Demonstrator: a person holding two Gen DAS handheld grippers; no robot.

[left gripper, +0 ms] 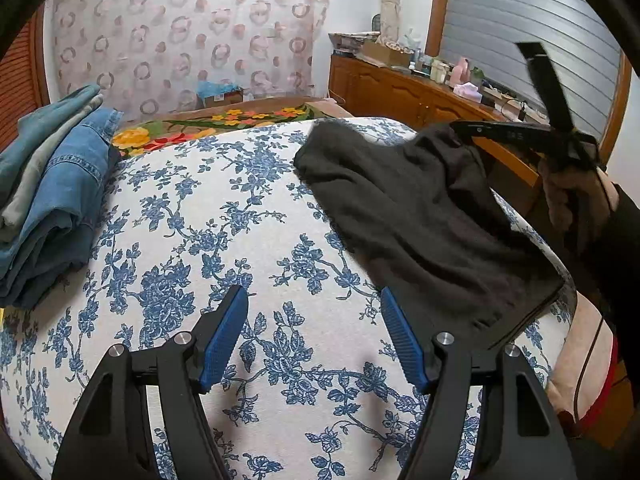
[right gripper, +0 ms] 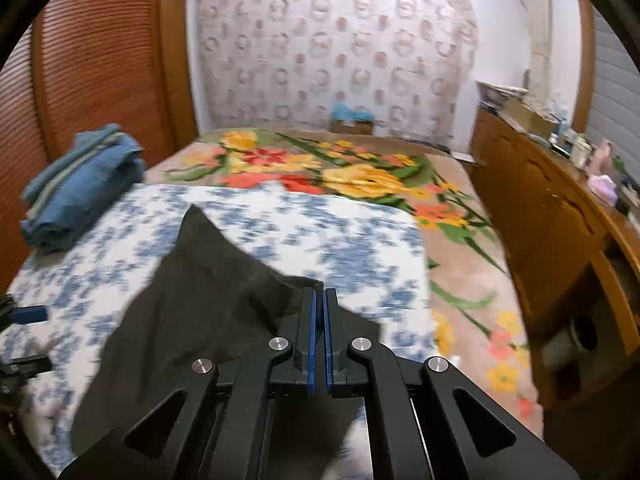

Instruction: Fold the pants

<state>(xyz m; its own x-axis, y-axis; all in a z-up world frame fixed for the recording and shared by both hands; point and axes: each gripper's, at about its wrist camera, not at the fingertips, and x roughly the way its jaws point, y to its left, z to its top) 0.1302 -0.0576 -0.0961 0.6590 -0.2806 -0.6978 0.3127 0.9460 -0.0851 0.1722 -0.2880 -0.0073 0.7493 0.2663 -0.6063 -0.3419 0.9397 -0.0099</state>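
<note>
1. Dark, matte knit: the pants (left gripper: 424, 216) lie on the right side of the bed (left gripper: 240, 208), one corner lifted clear of it.
2. My right hand-held gripper (right gripper: 319, 308) has its blue pads pressed together on that raised corner. I judge the lift is meant to carry the edge over for a fold.
3. My left hand-held gripper (left gripper: 314, 332) is spread, holding nothing, hovering over bare sheet just beside the pants' near edge. I judge it is placed to take or pin that edge.
4. Soft cloth sags from the pinch in loose folds; it will drape, not hold shape.
5. Folded denim stack (left gripper: 52, 200) sits at the bed's left edge, well apart.
6. Right view is blurred.
</note>
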